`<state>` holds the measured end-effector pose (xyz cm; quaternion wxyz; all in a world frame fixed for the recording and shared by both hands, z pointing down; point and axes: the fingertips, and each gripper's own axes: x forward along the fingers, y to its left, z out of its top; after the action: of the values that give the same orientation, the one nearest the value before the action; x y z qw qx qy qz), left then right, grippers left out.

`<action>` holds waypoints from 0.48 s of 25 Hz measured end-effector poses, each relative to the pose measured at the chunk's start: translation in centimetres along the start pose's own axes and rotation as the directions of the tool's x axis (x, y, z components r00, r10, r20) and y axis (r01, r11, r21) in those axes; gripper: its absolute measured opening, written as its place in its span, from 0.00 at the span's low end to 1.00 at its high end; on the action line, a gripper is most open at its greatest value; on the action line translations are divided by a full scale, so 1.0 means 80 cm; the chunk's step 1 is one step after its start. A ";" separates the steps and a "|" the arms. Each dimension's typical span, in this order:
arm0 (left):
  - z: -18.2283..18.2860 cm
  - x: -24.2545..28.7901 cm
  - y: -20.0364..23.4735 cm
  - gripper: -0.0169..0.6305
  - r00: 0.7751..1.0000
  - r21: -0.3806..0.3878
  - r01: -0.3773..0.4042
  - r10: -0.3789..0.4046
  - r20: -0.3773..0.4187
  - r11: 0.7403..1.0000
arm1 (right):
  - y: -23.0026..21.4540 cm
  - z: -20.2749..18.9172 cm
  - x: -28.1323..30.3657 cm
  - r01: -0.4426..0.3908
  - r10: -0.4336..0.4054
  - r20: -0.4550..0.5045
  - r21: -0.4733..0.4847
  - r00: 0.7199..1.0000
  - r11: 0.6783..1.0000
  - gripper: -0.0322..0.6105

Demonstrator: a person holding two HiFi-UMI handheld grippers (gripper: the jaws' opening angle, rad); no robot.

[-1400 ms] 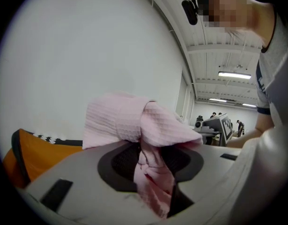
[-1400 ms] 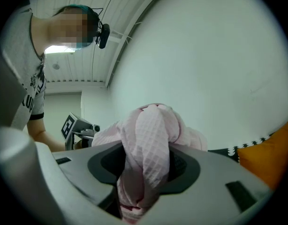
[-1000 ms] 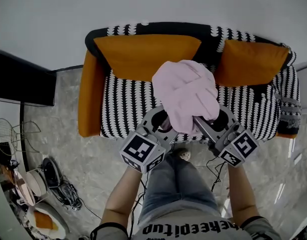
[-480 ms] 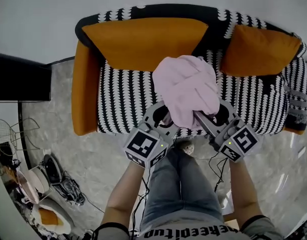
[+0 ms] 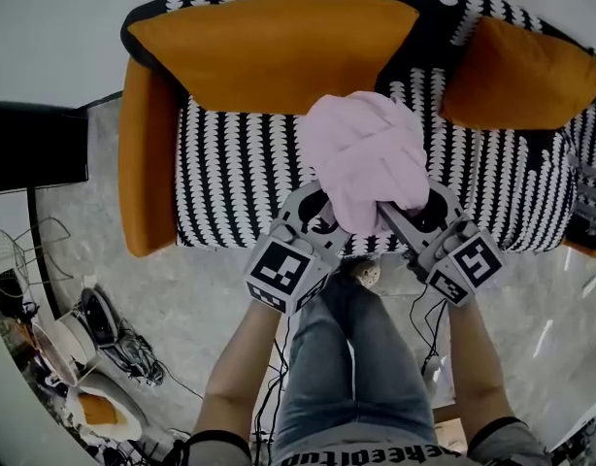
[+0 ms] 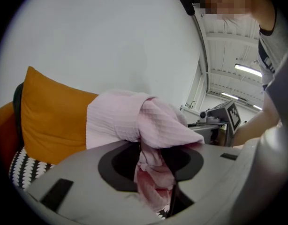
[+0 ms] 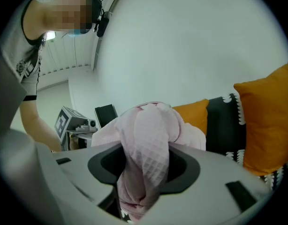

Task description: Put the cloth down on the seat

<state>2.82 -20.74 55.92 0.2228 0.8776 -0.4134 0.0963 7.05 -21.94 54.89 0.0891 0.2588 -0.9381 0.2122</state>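
A bunched pale pink cloth (image 5: 364, 163) hangs over the black-and-white patterned seat (image 5: 235, 178) of a small sofa, near its front edge. My left gripper (image 5: 329, 223) is shut on the cloth's lower left part; in the left gripper view the pink cloth (image 6: 144, 125) fills the gap between the jaws. My right gripper (image 5: 393, 219) is shut on the lower right part, and the pink cloth (image 7: 146, 153) is pinched between its jaws too. Whether the cloth touches the seat is hidden.
Two orange cushions (image 5: 279, 47) (image 5: 526, 76) lean on the sofa's back, with an orange armrest (image 5: 148, 153) at the left. A dark cabinet (image 5: 31, 149) stands left of the sofa. Bowls and cables (image 5: 94, 357) clutter the grey floor. The person's legs (image 5: 351, 367) stand before the seat.
Both grippers have sunk with the cloth toward the seat. The sofa now looks larger and closer in the head view. Both grips are unchanged.
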 end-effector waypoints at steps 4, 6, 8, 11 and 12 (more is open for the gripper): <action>-0.034 0.018 0.007 0.28 0.999 -0.010 -0.004 0.004 -0.036 1.000 | -0.016 -0.033 0.004 0.017 -0.017 -0.028 0.013 0.999 1.000 0.34; -0.043 0.026 0.010 0.28 0.999 -0.016 -0.002 0.002 -0.044 1.000 | -0.024 -0.044 0.006 0.025 -0.024 -0.038 0.024 0.999 0.999 0.34; -0.051 0.035 0.011 0.28 0.999 -0.019 0.000 -0.001 -0.054 1.000 | -0.032 -0.053 0.006 0.032 -0.030 -0.046 0.033 0.998 0.999 0.34; -0.075 0.045 0.017 0.28 0.997 -0.028 0.006 -0.008 -0.076 1.000 | -0.043 -0.076 0.011 0.046 -0.043 -0.066 0.041 0.997 0.998 0.34; -0.085 0.048 0.021 0.28 0.997 -0.032 0.007 -0.010 -0.082 0.999 | -0.045 -0.087 0.014 0.052 -0.049 -0.077 0.041 0.996 0.998 0.34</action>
<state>4.09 -21.05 63.81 0.2540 0.8709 -0.4017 0.1250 8.37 -22.15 62.73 0.1244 0.2760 -0.9224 0.2396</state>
